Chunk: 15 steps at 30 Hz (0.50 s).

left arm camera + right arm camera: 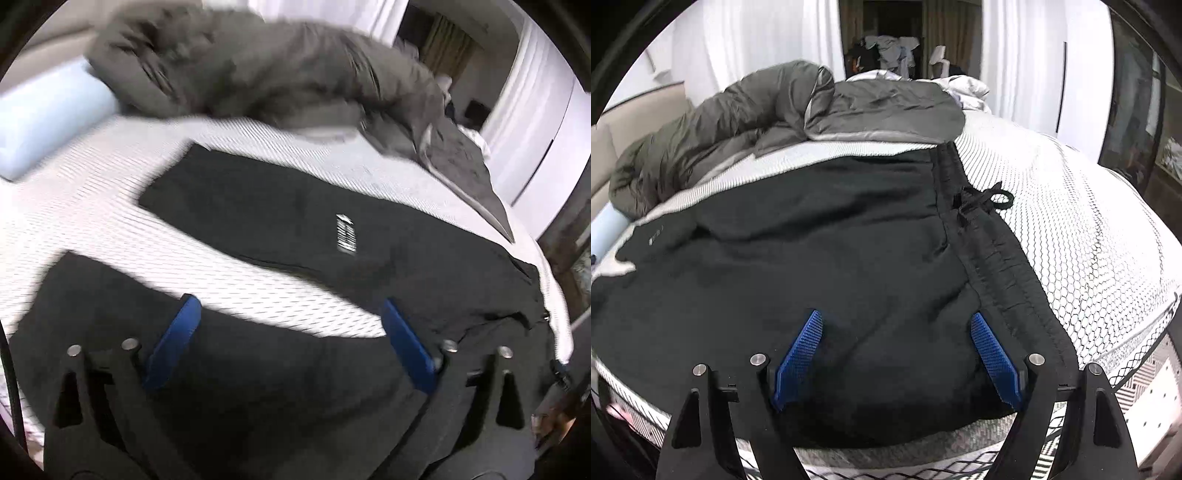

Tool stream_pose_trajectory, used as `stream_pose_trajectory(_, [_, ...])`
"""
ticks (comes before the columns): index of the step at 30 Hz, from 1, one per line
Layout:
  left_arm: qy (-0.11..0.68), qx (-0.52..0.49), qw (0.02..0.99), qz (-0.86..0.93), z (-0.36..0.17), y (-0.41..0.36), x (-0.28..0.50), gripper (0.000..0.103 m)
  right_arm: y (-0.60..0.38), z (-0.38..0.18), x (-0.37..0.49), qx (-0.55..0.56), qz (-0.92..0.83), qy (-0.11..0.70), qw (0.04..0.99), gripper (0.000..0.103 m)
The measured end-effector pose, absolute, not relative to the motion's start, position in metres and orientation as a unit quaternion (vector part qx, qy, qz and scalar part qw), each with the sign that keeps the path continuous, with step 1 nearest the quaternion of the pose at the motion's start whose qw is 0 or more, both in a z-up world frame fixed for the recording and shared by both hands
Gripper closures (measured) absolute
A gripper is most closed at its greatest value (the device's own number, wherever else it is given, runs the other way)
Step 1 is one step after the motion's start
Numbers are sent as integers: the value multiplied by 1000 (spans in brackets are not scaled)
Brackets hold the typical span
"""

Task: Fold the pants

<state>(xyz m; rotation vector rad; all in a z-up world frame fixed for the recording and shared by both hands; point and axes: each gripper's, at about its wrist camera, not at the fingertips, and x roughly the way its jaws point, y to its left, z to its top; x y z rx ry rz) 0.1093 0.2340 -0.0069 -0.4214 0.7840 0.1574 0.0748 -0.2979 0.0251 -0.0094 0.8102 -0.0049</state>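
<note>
You see the pants (820,236) as matt black soft cloth, lying on a bed (1071,229) covered in white honeycomb-textured mesh fabric. The grey quilt (768,110) looks faintly sheeny; your jaws' blue pads (798,358) are ribbed plastic.

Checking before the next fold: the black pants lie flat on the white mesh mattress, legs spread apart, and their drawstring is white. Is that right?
Not quite. The drawstring is black, not white; the right wrist view shows it knotted at the waistband, looped onto the white mesh mattress. The rest holds: the black pants lie flat with their legs spread apart, as the left wrist view shows.
</note>
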Motion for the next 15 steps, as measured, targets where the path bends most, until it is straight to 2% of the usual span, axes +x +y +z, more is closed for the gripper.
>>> stream_pose_trajectory(1, [390, -218, 892, 64, -13, 232, 122, 26, -296, 28, 75, 1, -3, 388, 922, 18])
stream_pose_trajectory(2, [404, -236, 882, 54, -22, 230, 135, 32, -295, 30, 76, 3, -2, 384, 923, 18])
stream_pose_trajectory(4, [429, -268, 860, 62, -41, 232, 158, 37, -288, 32, 79, 2, 6, 383, 924, 18])
stream_pose_trajectory(6, [435, -301, 845, 83, -57, 242, 177, 47, -280, 33, 80, -7, 14, 383, 924, 18])
stream_pose_trajectory(8, [421, -329, 840, 98, -62, 255, 187, 84, -272, 31, 83, -18, 23, 387, 922, 18])
stream_pose_trajectory(9, [415, -353, 833, 93, -64, 260, 190, 90, -268, 30, 84, -26, 26, 389, 921, 18])
stream_pose_trajectory(10, [406, -362, 834, 93, -63, 263, 189, 94, -264, 29, 85, -34, 29, 391, 919, 18])
stream_pose_trajectory(12, [396, -353, 841, 103, -59, 265, 182, 94, -257, 25, 87, -57, 32, 393, 917, 18])
stream_pose_trajectory(15, [415, -320, 842, 131, -60, 269, 182, 90, -256, 23, 85, -66, 31, 394, 916, 18])
